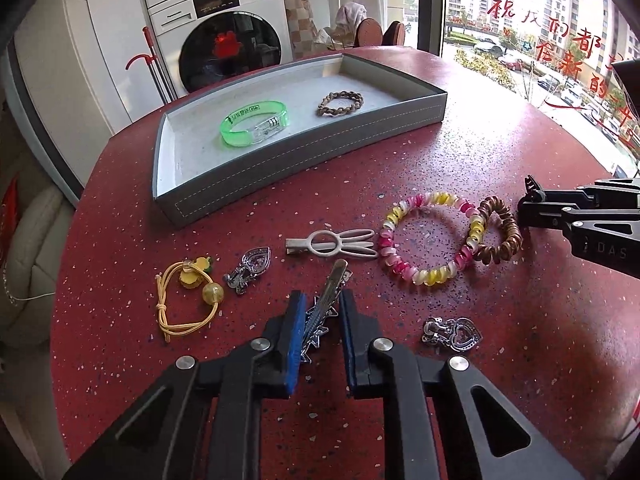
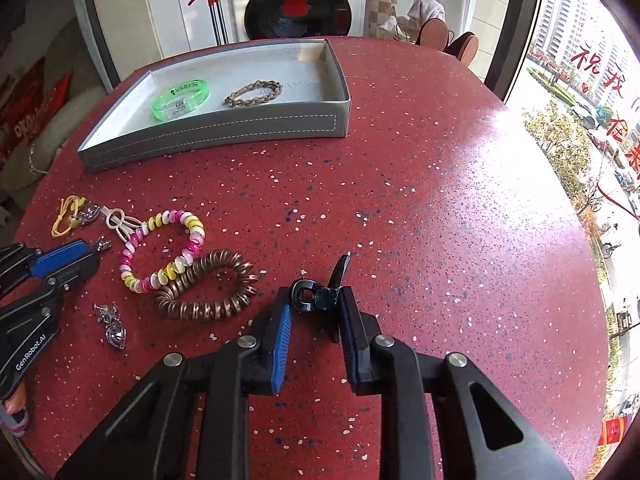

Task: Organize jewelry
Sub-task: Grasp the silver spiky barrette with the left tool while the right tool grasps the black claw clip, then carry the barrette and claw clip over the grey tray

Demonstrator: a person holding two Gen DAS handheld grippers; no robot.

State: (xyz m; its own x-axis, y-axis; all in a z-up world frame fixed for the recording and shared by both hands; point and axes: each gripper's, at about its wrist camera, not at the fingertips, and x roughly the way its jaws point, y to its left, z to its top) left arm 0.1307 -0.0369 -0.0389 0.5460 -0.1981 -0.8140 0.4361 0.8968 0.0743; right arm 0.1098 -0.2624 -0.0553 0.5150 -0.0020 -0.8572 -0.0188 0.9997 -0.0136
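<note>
A grey tray [image 1: 304, 148] holds a green bangle [image 1: 254, 123] and a braided bracelet [image 1: 340, 103]. My left gripper [image 1: 322, 300] is closed around a silver star hair clip [image 1: 320, 312], which lies between the pads on the red table [image 1: 400, 160]. My right gripper [image 2: 314, 296] holds a small black claw clip [image 2: 318, 294] between its pads, just above the table; it also shows in the left wrist view [image 1: 528, 200]. A pink-yellow spiral band [image 1: 428, 238], a bronze spiral band [image 1: 500, 230] and a white bunny clip [image 1: 332, 243] lie loose.
A yellow elastic with charms [image 1: 188, 300] and two silver heart charms [image 1: 250, 266] [image 1: 452, 332] lie on the table. A washing machine [image 1: 224, 32] stands behind the table, a window [image 1: 540, 40] to the right.
</note>
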